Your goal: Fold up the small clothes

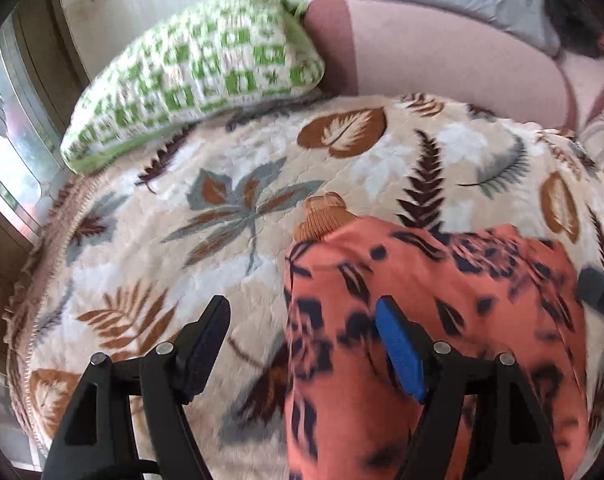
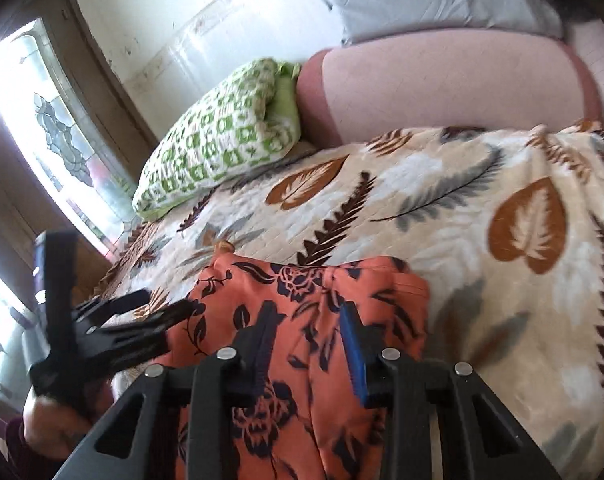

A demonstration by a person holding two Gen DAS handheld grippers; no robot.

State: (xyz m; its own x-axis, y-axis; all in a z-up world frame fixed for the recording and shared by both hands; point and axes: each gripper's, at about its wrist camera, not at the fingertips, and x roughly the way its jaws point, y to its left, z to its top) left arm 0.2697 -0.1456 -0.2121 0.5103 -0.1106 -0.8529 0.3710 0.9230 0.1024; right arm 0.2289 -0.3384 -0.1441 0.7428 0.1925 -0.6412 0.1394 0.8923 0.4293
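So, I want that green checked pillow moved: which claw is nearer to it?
Left. The left claw hangs open at the orange garment's pillow-side edge; the right claw is over the garment's middle, farther from the green checked pillow.

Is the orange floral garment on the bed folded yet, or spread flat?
Folded at least once: the orange floral garment lies as a compact block with a doubled edge on the leaf-print bedspread. Further folds: cannot tell.

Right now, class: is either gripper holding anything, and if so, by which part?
Nothing is held. The left gripper and the right gripper both hover open above the orange floral garment, their pads clear of the cloth.
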